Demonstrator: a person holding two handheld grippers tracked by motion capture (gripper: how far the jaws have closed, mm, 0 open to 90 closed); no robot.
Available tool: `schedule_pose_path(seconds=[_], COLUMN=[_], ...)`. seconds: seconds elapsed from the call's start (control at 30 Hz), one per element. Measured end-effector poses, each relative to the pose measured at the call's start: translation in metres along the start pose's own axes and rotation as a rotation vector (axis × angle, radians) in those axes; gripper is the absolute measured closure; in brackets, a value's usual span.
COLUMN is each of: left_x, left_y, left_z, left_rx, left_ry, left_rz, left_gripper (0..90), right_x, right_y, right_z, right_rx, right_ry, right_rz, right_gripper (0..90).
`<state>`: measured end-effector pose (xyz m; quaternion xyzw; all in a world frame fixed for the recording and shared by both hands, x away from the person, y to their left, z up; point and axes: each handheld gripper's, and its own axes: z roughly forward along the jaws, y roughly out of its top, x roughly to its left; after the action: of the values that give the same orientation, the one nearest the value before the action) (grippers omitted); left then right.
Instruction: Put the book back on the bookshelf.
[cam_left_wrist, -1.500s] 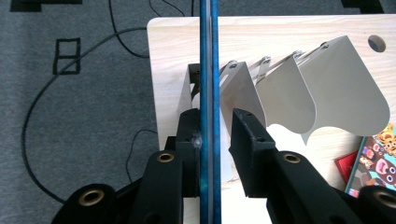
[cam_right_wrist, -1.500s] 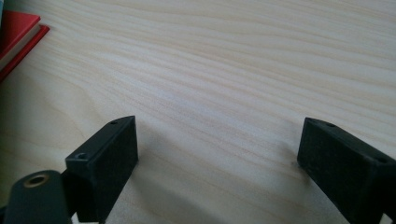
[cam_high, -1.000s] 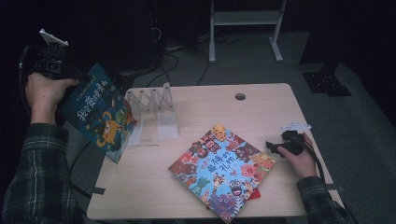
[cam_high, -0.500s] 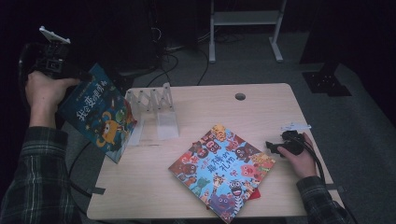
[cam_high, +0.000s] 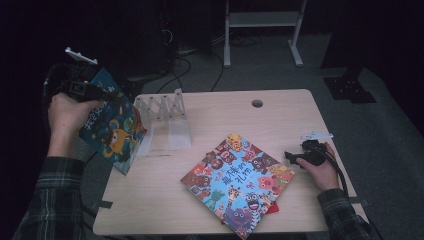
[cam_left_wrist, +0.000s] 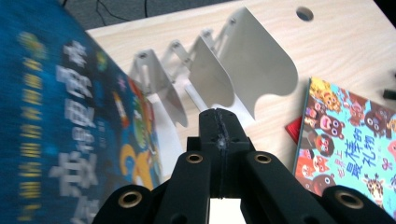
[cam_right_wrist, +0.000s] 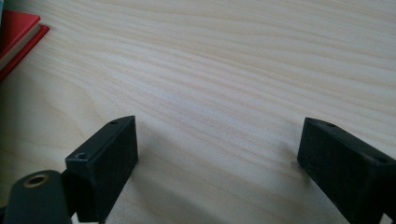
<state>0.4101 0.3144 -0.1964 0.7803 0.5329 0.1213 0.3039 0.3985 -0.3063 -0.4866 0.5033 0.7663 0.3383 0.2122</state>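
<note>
So far, judging from how things lie, the work of standing picture books in the rack looks barely begun. At the left, the left gripper (cam_high: 82, 90) is raised beyond the table's left edge, and its fingers (cam_left_wrist: 219, 140) are pressed together, clamping the dark blue picture book with a yellow cartoon monster on its cover (cam_high: 107, 127). That book hangs tilted in the air, just left of the white folding metal book rack with rounded dividers (cam_high: 165, 112), and has not yet entered any slot. The rack stands near the back left of the pale wooden table (cam_high: 150, 200), and its compartments appear empty as far as the high view shows.

Toward the middle, a bright blue picture book crowded with cartoon animals (cam_high: 237, 182) lies flat on the table, well apart from the rack, with a thin red book (cam_right_wrist: 16, 35) beneath it, showing at its lower right edge. Both apparently wait their turn.

At the right, the right gripper (cam_high: 307, 155) rests low on the table near the right edge, its fingers (cam_right_wrist: 105, 163) spread wide with nothing but bare wood between them. What remains, I judge, is slotting the held book, then the other two.
</note>
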Motion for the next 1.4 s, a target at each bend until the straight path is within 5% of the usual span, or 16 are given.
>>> schedule_pose_path(seconds=[0.27,0.6,0.9,1.17,1.4], left_x=[-0.027,-0.051,-0.071,-0.081,-0.09], left_y=[-0.015,-0.038,-0.06,-0.082,-0.103], left_z=[0.017,0.052,0.083,0.113,0.14], left_rx=[0.035,0.063,0.107,0.128,0.11], left_ry=[-0.032,-0.054,-0.117,-0.143,-0.217], left_rz=[0.057,0.074,0.166,0.189,0.163], left_gripper=[90.0,88.2,86.3,80.7,70.1], right_x=[0.0,0.0,0.0,0.0,0.0], right_y=[0.0,0.0,0.0,0.0,0.0], right_z=[0.0,0.0,0.0,0.0,0.0], right_rx=[0.0,0.0,0.0,0.001,0.0], right_ry=[0.0,0.0,0.0,-0.001,-0.001], right_rz=[0.0,0.0,-0.001,0.0,0.0], right_gripper=[11.2,11.3,11.3,11.1,11.1])
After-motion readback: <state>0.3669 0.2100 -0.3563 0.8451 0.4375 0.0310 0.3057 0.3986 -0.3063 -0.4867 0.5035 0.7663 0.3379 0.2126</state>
